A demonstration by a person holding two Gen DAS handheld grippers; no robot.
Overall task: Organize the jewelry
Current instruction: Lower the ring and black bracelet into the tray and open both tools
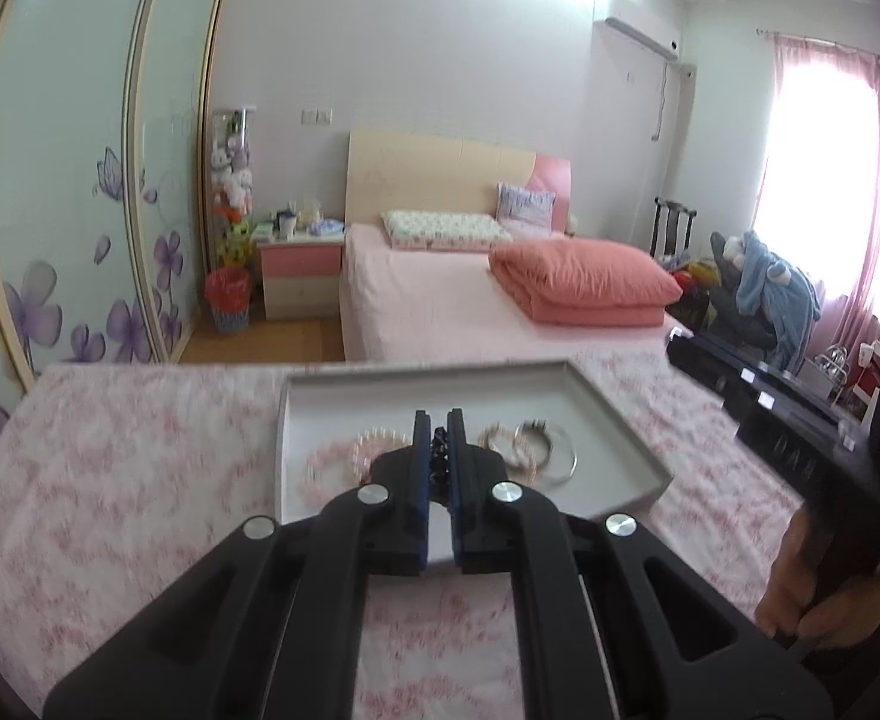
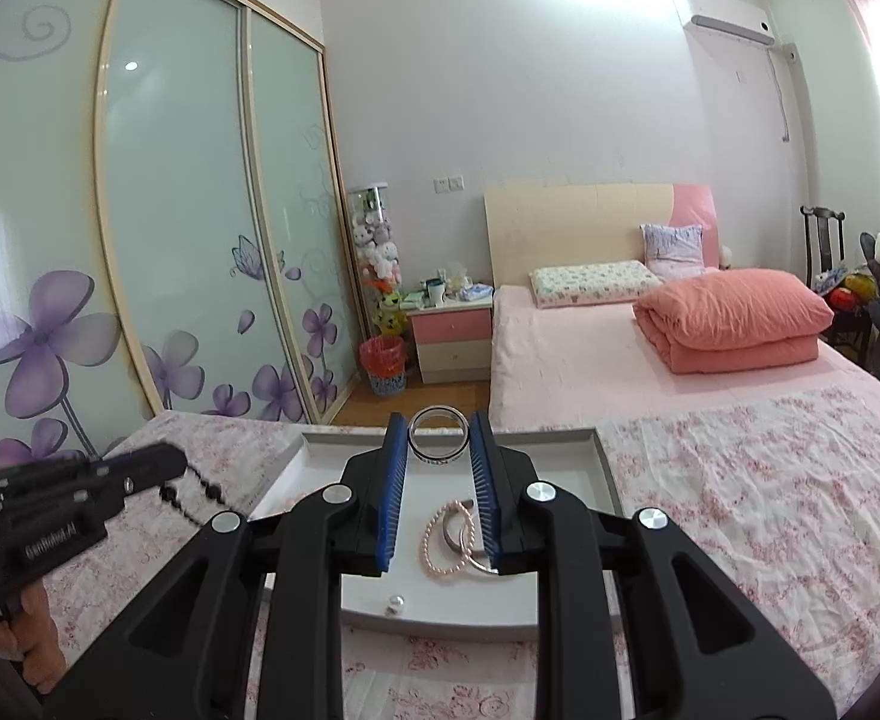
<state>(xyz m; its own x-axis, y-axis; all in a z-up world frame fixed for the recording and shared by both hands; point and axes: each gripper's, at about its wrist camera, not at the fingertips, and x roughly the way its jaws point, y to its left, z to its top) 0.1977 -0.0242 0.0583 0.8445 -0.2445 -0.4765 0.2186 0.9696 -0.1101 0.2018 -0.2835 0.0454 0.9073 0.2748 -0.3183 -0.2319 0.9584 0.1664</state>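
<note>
Sorting is only partly done. A dark bead string (image 1: pixel 438 456) is pinched tight in the closed left gripper (image 1: pixel 438 420) and is held up over the grey tray (image 1: pixel 619 420). A clear bangle (image 2: pixel 438 438) is squeezed between the partly open jaws of the right gripper (image 2: pixel 438 441). Pink bead bracelets (image 1: pixel 344 456), a silver bangle (image 1: pixel 550 459) and a pearl (image 2: pixel 395 602) are left lying loose in the tray on the flowery cloth (image 1: pixel 140 450).

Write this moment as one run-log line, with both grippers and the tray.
left gripper: shut on dark bead bracelet | right gripper: shut on bangle | tray: pink bead bracelet inside
</note>
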